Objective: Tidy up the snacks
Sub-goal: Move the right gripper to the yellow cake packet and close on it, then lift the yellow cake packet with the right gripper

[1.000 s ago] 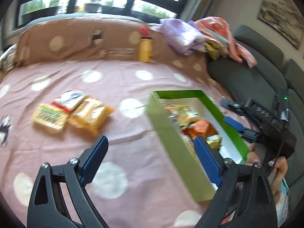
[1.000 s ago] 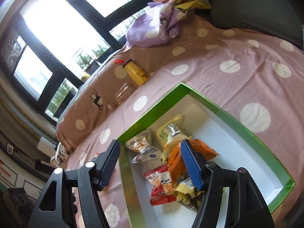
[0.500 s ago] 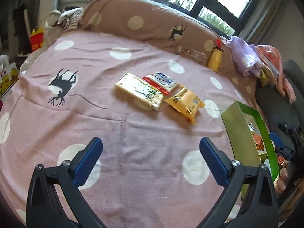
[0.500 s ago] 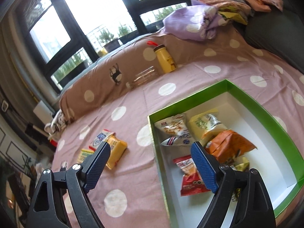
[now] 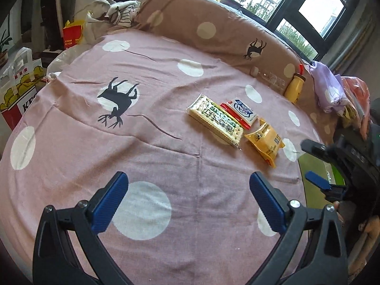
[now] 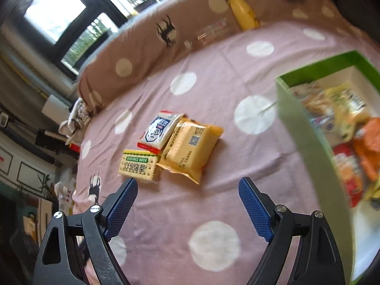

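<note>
Three snack packs lie together on the pink dotted cloth: a green-and-cream cracker pack [image 5: 216, 120] [image 6: 139, 165], a white-and-red pack [image 5: 241, 112] [image 6: 159, 131] and a yellow pack [image 5: 264, 140] [image 6: 190, 149]. The green box [image 6: 306, 140] holds several snacks at the right; only its edge [image 5: 315, 171] shows in the left wrist view. My left gripper [image 5: 188, 198] is open and empty, short of the packs. My right gripper [image 6: 188, 204] is open and empty, just in front of the yellow pack; it also shows in the left wrist view [image 5: 330, 166].
A yellow bottle [image 5: 294, 86] [image 6: 242, 15] and a clear container [image 6: 211, 32] rest against the brown dotted cushion [image 5: 213, 30]. Purple and orange clothes [image 5: 330, 90] pile at the far right. A printed carton [image 5: 16, 95] stands off the left edge.
Both grippers have swung left, away from the green box and toward the three packs on the cloth. Both stayed open and empty.
</note>
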Action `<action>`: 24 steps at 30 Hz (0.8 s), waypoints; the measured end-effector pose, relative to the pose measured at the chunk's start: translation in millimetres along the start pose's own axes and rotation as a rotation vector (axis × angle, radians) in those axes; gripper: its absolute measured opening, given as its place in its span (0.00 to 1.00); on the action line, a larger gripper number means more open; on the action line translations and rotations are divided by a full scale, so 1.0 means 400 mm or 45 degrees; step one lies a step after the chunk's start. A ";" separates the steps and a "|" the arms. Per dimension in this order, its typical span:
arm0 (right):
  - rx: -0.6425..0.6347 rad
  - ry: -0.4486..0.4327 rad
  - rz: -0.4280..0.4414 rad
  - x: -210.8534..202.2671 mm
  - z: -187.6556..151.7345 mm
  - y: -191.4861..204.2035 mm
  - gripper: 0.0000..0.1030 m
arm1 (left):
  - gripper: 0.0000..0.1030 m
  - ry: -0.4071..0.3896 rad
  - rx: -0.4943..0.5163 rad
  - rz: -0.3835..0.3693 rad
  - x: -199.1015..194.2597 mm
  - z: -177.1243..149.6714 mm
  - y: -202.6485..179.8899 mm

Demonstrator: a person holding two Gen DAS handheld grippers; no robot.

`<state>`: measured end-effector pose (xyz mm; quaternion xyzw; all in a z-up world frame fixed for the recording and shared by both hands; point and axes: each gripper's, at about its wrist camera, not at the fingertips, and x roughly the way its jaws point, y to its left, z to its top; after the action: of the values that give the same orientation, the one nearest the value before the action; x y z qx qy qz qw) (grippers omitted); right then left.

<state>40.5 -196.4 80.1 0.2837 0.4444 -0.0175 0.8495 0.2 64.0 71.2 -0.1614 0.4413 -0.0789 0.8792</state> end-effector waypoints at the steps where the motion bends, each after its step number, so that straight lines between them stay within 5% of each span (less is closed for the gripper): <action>1: -0.004 0.004 -0.013 0.021 0.007 0.013 0.84 | 0.99 -0.002 -0.002 0.004 -0.002 0.001 0.002; 13: -0.127 0.039 -0.297 0.208 0.079 0.067 0.84 | 0.99 -0.027 0.024 0.099 -0.011 0.007 0.014; 15: -0.148 0.029 -0.334 0.214 0.073 0.059 0.76 | 0.99 -0.022 0.031 0.103 -0.009 0.006 0.013; 16: -0.165 0.037 -0.347 0.217 0.070 0.057 0.64 | 0.99 -0.021 0.034 0.105 -0.007 0.006 0.011; 24: -0.271 0.041 -0.247 0.136 0.021 0.044 0.55 | 0.99 -0.022 0.046 0.121 -0.006 0.002 0.004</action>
<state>84.4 -173.7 50.5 0.1480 0.4826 -0.0478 0.8619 -0.4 66.2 72.8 -0.1250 0.4393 -0.0435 0.8886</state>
